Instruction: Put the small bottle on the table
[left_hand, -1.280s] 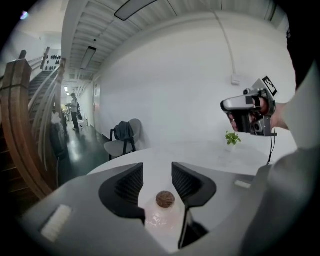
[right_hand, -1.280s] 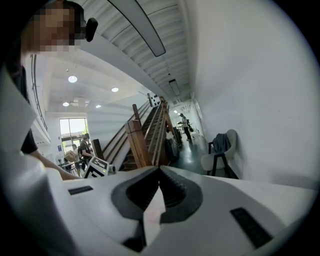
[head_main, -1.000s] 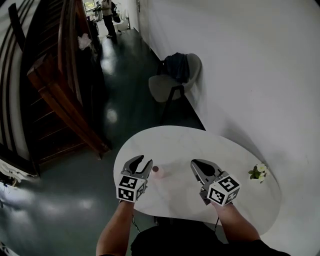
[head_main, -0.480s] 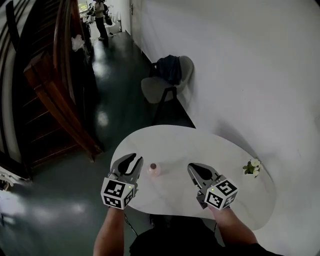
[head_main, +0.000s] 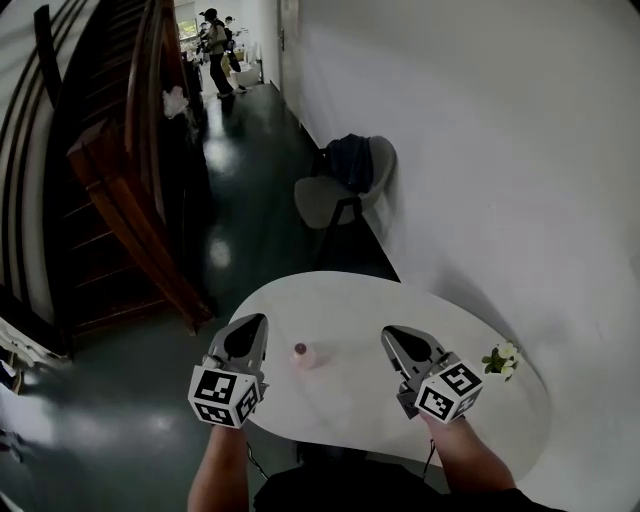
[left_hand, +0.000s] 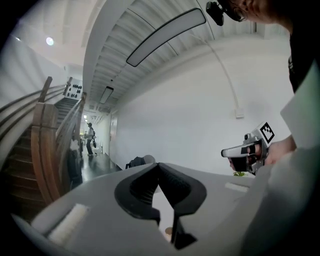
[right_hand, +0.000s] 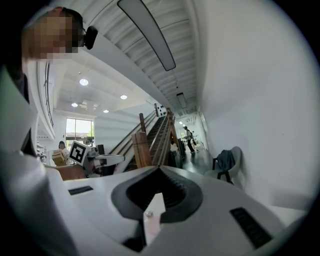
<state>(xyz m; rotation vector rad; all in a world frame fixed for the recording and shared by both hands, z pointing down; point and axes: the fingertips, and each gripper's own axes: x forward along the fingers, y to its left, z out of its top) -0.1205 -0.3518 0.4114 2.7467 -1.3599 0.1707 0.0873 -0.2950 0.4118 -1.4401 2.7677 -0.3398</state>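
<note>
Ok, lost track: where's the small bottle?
In the head view, the small bottle sits on the white table, just right of the left gripper.

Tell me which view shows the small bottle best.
Head view: the small bottle stands unobstructed on the table. Left gripper view shows only a brownish speck, possibly its cap; right gripper view shows none.

The small bottle (head_main: 301, 354), dark-capped, stands upright on the white oval table (head_main: 352, 305).

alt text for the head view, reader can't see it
A small bottle stands on a white table between the left tongs, just closed on nothing, and the shut, empty right tongs.
</note>
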